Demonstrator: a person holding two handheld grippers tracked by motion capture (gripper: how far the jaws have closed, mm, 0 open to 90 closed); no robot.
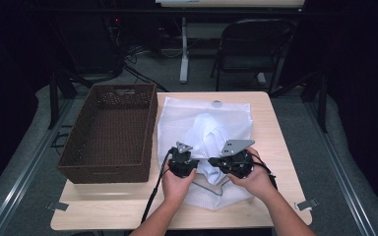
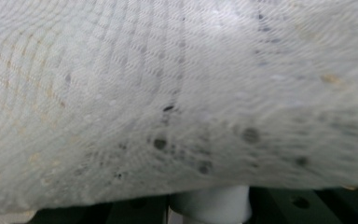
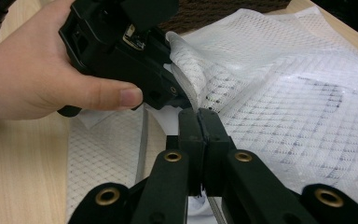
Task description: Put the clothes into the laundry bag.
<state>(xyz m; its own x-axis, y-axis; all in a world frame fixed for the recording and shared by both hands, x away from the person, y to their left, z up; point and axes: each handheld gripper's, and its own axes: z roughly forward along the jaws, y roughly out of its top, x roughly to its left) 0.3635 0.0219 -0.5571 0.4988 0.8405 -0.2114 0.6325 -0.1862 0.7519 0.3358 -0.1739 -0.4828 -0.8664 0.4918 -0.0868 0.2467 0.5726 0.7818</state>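
Note:
A white mesh bag (image 1: 226, 110) lies on the table with a pale garment (image 1: 209, 130) bulging inside it. My two grippers meet at its near edge. The left gripper (image 1: 199, 162) pinches a raised fold of the mesh; in the right gripper view it (image 3: 179, 91) sits in a hand (image 3: 37, 79) with mesh (image 3: 284, 107) coming out of its jaws. The right gripper (image 3: 198, 116) has its jaws pressed together on the same fold, just beside the left one. In the left gripper view the mesh (image 2: 168, 93) drapes over that gripper's jaws and hides them.
A brown wicker basket (image 1: 150, 132) stands on the left half of the wooden table (image 1: 270, 142), right beside the bag. A grey strip (image 1: 206, 187) runs along the bag's near edge. A folding chair (image 1: 251, 49) stands beyond the table's far side.

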